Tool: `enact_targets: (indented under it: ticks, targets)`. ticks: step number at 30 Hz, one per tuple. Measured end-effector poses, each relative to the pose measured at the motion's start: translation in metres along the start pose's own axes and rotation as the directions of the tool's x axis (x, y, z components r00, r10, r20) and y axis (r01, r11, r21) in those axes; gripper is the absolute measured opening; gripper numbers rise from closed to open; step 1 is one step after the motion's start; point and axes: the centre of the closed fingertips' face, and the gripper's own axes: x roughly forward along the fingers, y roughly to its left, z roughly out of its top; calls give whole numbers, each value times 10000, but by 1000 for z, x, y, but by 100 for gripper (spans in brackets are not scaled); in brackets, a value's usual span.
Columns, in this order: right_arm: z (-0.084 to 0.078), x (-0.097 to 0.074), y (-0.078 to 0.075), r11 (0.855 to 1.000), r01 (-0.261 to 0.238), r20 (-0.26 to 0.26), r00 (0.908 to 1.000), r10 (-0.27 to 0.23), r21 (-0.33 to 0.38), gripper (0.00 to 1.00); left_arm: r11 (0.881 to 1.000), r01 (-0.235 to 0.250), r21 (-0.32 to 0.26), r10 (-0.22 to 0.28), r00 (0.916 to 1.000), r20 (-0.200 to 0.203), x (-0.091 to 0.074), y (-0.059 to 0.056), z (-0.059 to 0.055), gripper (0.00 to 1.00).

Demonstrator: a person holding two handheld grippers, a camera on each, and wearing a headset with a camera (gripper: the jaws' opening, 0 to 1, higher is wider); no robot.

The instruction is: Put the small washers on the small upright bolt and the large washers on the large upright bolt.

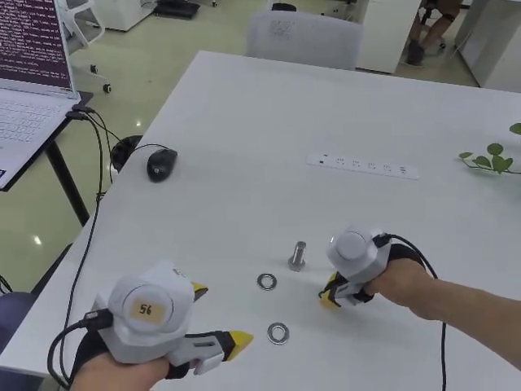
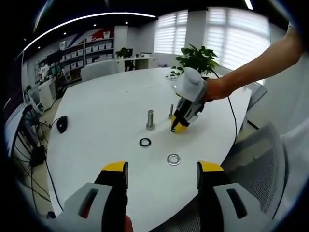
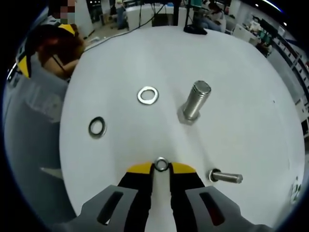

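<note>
A wide white bench [image 1: 244,122] fills most of the head view. An open laptop [image 1: 24,90] sits on a side stand at 10 o'clock, and a grey chair [image 1: 305,37] is pushed in at 12 o'clock.

The left hand-held gripper [image 1: 218,314] is at 7 o'clock, close to the near edge. Its yellow-tipped jaws are spread wide with nothing between them. The right hand-held gripper [image 1: 329,295] is at 5 o'clock, tipped down low over the bench. Its jaws are drawn narrow and pinch the small washer [image 3: 161,164] at their very tips.

A white power strip [image 1: 362,165] lies at 2 o'clock, a leafy plant [image 1: 491,159] is at 3 o'clock, and a black mouse [image 1: 161,164] is at 9 o'clock.

The large bolt [image 1: 298,256] stands upright on its head just below the middle of the bench. The right hand-held gripper is just beside it at its 4 o'clock.

Two large washers lie flat and apart from each other. The nearer washer [image 1: 266,282] is at the bolt's 7 o'clock. The farther washer [image 1: 278,332] is at its 6 o'clock, near the left hand-held gripper's forward jaw.

In the right gripper view, the small bolt [image 3: 225,177] stands at 4 o'clock, near the jaw tips but apart from the held washer. In the left gripper view it stands between the large bolt and the right hand-held gripper.
</note>
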Motion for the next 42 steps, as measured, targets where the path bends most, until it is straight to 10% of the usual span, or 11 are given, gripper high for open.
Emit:
enact_targets:
  ticks: [22,42]
  targets:
    - [0,-1,5,9653,-1099,-852,9921,920,-2367,19,10000,73,38,-73,10000,24,2,-2,2,57]
    - [-2,0,5,9876,-653,-435,9973,596,-1427,13,10000,-23,-5,23,10000,6,1,2,2,57]
